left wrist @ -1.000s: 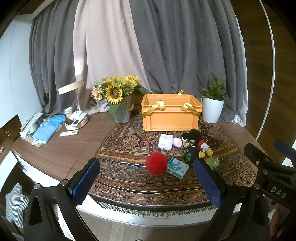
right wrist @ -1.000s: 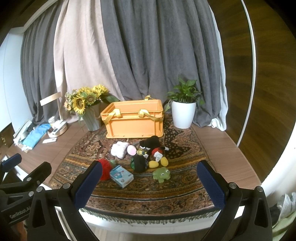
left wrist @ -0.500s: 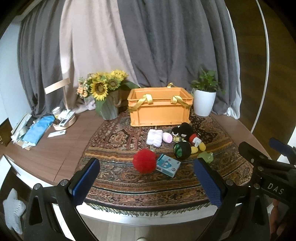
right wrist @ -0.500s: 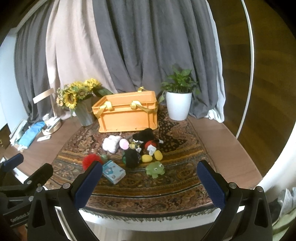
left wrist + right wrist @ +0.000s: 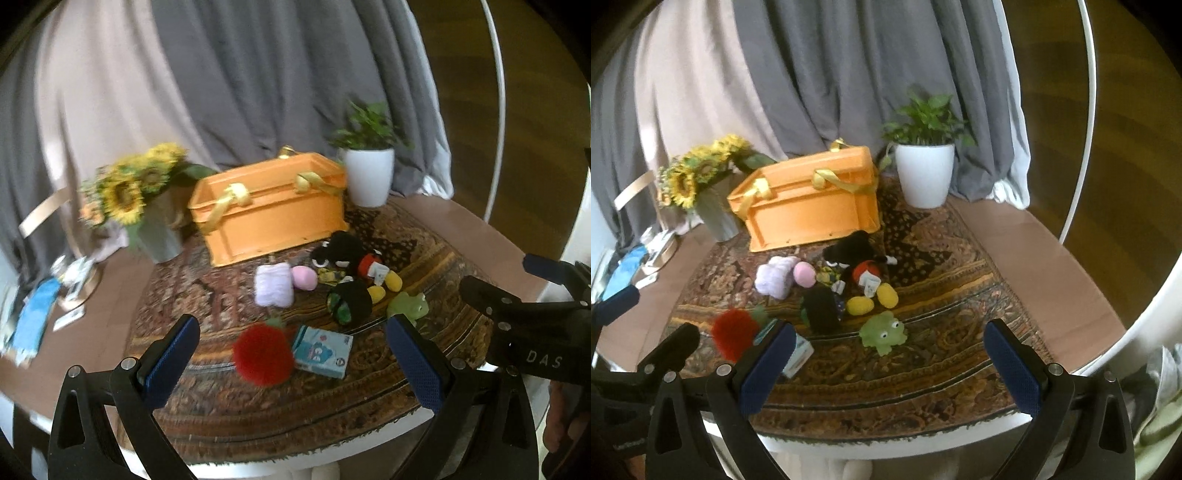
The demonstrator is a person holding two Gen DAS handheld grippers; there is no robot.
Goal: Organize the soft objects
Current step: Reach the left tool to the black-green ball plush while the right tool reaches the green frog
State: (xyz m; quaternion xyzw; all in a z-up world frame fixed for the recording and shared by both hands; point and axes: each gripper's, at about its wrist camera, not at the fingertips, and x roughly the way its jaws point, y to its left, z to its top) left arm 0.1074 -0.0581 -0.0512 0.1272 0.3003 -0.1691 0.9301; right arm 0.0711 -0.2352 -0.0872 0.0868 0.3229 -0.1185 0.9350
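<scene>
From the left wrist: left claw [image 5: 291,363] spread wide and empty, drawn nearer the worktop [image 5: 110,328] than a second earlier, with the red pompom [image 5: 263,353] and blue packet [image 5: 322,350] framed between its pads and the orange crate [image 5: 273,218] farther back, seemingly empty. From the right wrist: right claw [image 5: 886,363] likewise wide, holding nothing, closed in above the rug's near edge with the green frog [image 5: 883,334] just ahead and the black plush [image 5: 855,254], pink ball [image 5: 804,274] and white cloth [image 5: 775,277] beyond. Judged an approach only, no soft object yet picked up.
</scene>
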